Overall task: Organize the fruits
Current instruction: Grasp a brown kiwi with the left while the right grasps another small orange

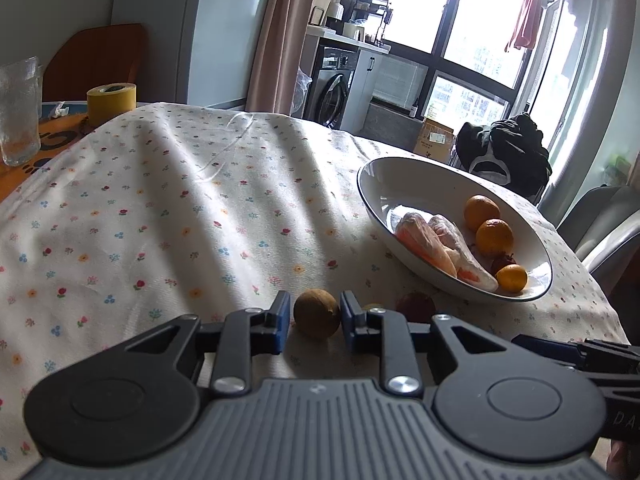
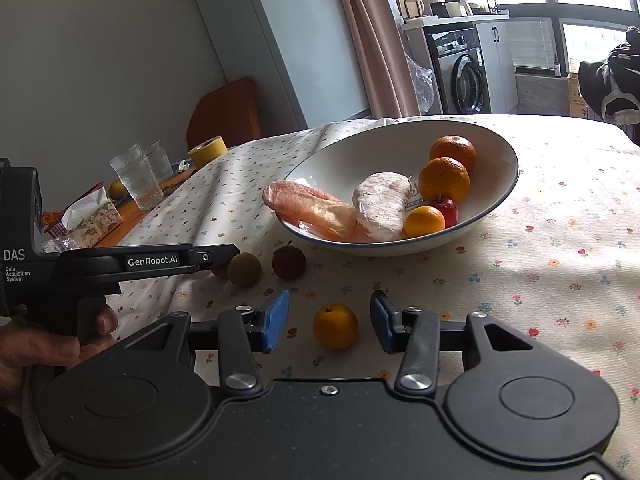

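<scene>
While both hand-held grippers gape, a dull brown fruit (image 1: 317, 313) – round – sits between the left's (image 1: 314, 320) pads.

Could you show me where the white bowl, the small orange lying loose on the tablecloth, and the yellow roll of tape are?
White bowl (image 2: 502, 148): right wrist view, on its bare inner wall.
Small orange (image 2: 335, 326): right wrist view, middle of its peel.
Yellow roll of tape (image 1: 111, 105): left wrist view, on its side face.

bright daylight thru blown-out window (image 1: 460, 20), soft shadow bands on tablecloth (image 1: 180, 208), fisheye warp at edges
</scene>
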`<action>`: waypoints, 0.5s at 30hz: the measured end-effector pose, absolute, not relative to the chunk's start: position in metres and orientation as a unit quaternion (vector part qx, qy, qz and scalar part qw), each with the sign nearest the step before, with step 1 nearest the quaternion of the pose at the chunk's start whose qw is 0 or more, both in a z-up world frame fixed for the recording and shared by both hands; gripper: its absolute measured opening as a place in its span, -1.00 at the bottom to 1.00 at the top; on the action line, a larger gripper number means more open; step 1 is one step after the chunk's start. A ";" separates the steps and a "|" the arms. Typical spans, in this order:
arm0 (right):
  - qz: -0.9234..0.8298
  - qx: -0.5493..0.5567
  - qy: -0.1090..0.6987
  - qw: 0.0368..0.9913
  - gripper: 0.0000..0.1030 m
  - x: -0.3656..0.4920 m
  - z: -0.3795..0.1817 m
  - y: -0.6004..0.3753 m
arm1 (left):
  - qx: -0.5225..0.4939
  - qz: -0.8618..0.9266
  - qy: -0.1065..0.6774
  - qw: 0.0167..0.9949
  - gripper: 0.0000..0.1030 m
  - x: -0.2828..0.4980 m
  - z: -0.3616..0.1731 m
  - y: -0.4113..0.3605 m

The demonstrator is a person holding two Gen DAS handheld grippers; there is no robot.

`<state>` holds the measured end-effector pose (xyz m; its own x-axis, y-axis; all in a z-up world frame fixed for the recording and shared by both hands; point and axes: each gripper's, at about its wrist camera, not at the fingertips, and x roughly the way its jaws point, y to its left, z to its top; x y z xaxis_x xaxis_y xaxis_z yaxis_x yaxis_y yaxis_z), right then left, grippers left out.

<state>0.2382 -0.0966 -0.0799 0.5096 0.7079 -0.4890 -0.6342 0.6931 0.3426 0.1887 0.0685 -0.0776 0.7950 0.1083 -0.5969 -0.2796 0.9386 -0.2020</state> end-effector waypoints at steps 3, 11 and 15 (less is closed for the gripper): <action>0.386 0.059 0.311 0.867 -0.17 0.239 -0.081 -0.096 | -0.129 0.101 0.307 0.938 -0.51 0.188 -0.079 0.063; 0.383 0.054 0.321 0.865 -0.55 0.239 -0.081 -0.091 | -0.146 0.094 0.301 0.937 -0.57 0.179 -0.078 0.068; 0.385 0.055 0.315 0.866 -0.56 0.235 -0.073 -0.089 | -0.152 0.091 0.296 0.939 -0.57 0.172 -0.073 0.069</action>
